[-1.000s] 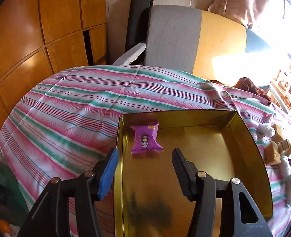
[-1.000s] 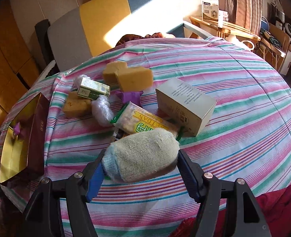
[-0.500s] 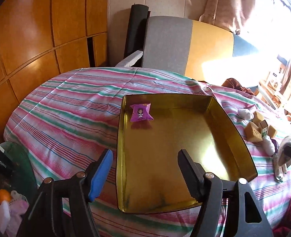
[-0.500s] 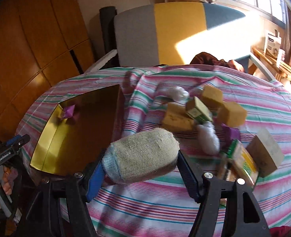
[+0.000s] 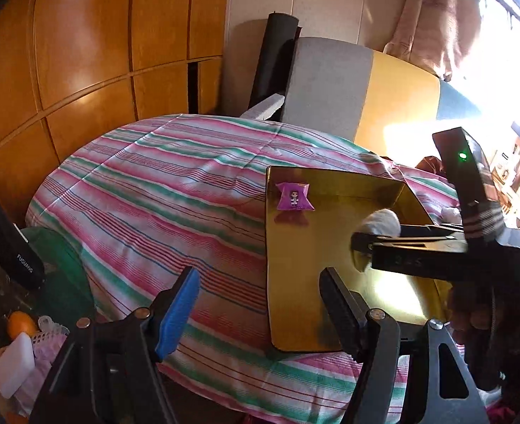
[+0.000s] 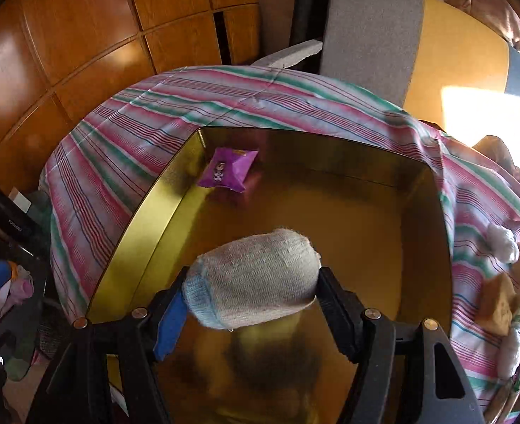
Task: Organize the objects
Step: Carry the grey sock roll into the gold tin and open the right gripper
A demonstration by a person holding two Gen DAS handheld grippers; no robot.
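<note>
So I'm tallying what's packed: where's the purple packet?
The purple packet lies in the gold tray, in its far left corner, in both views.

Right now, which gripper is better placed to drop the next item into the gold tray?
Right. The right gripper holds the rolled sock directly above the tray. The left gripper is empty, jaws opening, over the tray's near-left corner.
</note>
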